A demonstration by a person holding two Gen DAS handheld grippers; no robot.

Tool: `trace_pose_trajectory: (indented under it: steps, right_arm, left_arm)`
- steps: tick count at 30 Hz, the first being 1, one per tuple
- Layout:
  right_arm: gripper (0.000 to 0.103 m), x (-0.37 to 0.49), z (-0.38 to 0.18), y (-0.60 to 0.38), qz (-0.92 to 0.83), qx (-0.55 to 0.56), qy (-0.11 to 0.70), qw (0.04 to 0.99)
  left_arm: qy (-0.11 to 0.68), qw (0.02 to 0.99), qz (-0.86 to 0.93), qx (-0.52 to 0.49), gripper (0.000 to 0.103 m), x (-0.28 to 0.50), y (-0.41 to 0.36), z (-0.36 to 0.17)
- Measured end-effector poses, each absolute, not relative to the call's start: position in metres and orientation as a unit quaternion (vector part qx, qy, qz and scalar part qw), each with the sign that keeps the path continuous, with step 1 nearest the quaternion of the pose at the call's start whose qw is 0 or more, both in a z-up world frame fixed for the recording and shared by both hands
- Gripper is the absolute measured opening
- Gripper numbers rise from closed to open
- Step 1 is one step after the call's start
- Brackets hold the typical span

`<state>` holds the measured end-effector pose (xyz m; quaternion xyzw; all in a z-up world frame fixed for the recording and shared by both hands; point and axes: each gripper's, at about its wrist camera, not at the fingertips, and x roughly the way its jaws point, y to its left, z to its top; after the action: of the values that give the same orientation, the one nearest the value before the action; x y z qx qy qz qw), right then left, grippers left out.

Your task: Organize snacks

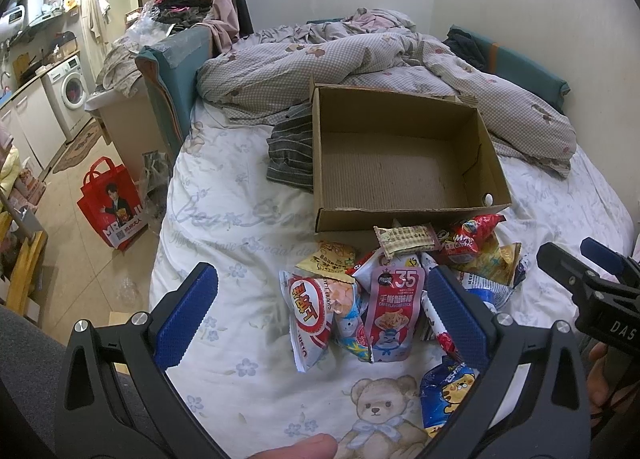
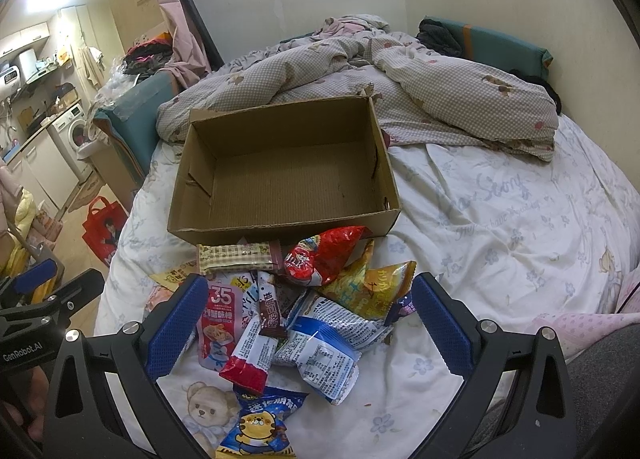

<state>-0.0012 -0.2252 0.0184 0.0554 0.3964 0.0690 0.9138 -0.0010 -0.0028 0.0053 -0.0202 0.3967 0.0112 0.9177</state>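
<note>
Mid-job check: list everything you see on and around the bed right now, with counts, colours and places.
cardboard box: 1, brown, empty, mid-bed
snack packets: a pile, exact count unclear, mixed colours, on the sheet in front of the box
pink packet: 1, in the pile
red bag: 1, nearest the box
quilt: 1, checked grey, bunched behind the box
striped cloth: 1, grey, left of the box
tote bag: 1, red, on the floor
washing machine: 1, white, far left
left gripper: blue pads, open
right gripper: blue pads, open
</note>
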Motion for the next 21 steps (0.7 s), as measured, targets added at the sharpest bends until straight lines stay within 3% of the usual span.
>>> trace_pose_trajectory:
  steps: [21]
  right_arm:
    - [0.103,0.0001,0.0151,-0.2223,0.071,0.060,0.410,0.907]
  left_arm:
    - [0.401,0.916,0.014,-0.023,0.103,-0.0008,-0.0012,0.0053]
